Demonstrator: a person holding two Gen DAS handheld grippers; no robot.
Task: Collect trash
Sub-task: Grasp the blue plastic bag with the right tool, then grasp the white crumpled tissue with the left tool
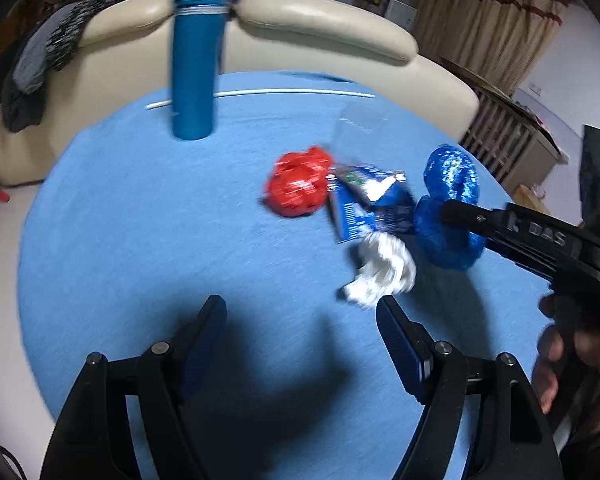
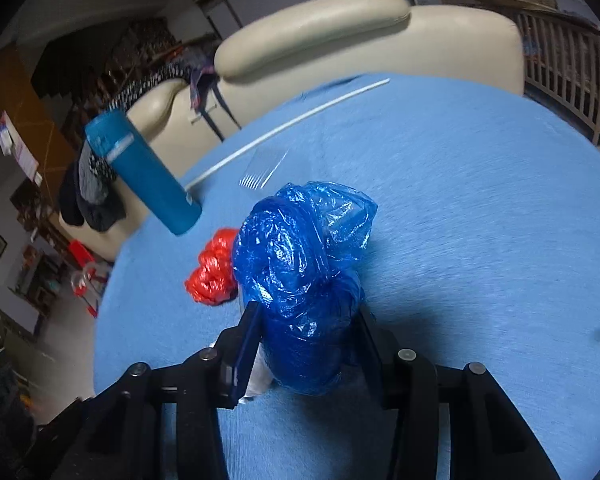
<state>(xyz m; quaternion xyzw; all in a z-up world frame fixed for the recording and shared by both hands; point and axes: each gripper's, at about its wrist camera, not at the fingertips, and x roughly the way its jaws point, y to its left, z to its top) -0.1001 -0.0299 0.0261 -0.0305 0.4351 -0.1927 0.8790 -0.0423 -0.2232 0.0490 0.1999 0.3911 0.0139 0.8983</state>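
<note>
Table's (image 1: 120, 240) left side lies open; bottle (image 1: 194, 60) stands behind.

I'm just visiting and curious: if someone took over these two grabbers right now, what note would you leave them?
Right gripper: clamped on the crumpled blue plastic bag, on the blue tablecloth.
Left gripper: open, empty, just short of the crumpled white tissue.
Done: nothing visibly collected yet.
Left: blue bag, tissue, blue printed wrapper, crumpled red plastic bag. No bin in view.

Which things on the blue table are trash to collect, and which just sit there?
Trash:
- blue plastic bag, clamped in the right gripper
- red plastic bag
- blue wrapper
- white crumpled tissue

Just there:
- teal bottle
- white straw
- cream sofa
</note>
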